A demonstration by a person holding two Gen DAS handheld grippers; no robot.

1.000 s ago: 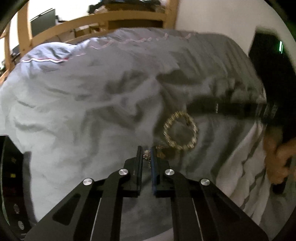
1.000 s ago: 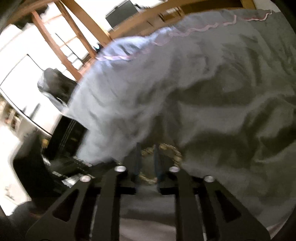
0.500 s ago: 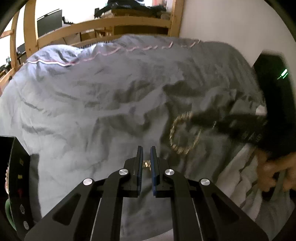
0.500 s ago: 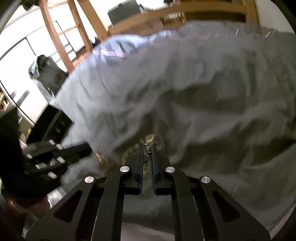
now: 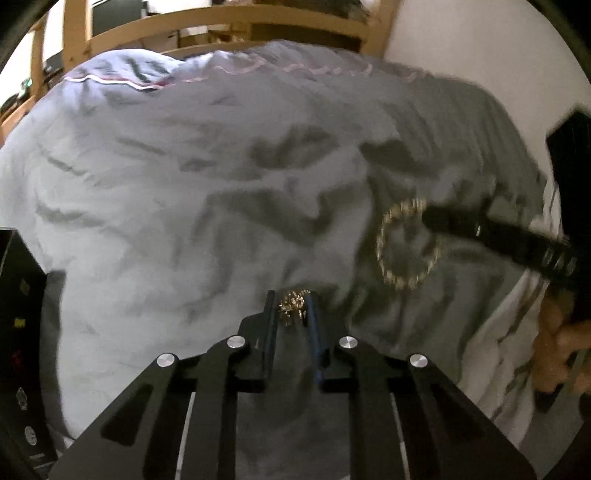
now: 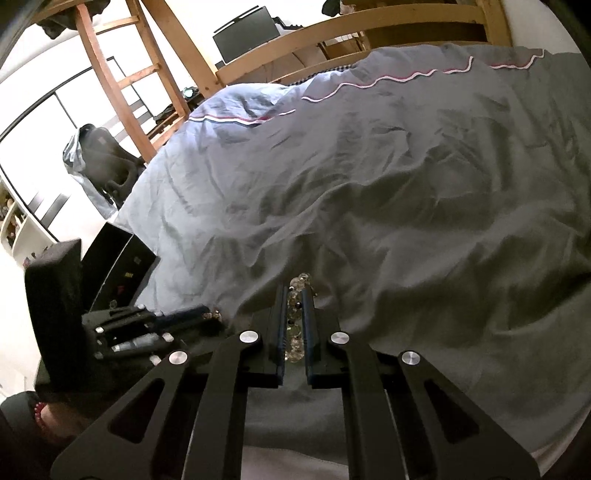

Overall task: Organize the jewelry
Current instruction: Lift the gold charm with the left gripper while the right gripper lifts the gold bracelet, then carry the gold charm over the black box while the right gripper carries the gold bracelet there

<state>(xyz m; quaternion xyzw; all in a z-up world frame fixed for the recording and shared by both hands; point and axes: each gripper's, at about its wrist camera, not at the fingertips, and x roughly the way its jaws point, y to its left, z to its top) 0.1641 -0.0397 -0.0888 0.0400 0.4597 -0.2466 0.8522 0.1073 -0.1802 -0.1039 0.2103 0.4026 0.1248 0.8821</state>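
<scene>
Left gripper (image 5: 291, 295): jaws just eased apart, small tangled gold chain piece (image 5: 293, 308) loose between the tips.
Right gripper (image 6: 295, 291): clenched on round gold-and-clear beaded bracelet (image 6: 297, 325), beyond and right of the left jaws.
Advice: lift bracelet slowly, clear of chain.
Surface: rumpled grey-blue duvet (image 6: 406, 184), soft, likely to snag.
Room: wooden bed frame (image 6: 369, 33); black box (image 6: 122, 258) left of the jaws.

Left gripper (image 5: 291, 308) jaws just opening, gold trinket (image 5: 292, 307) between them — right gripper (image 5: 432, 218) pinches beaded bracelet (image 5: 406, 245).
</scene>
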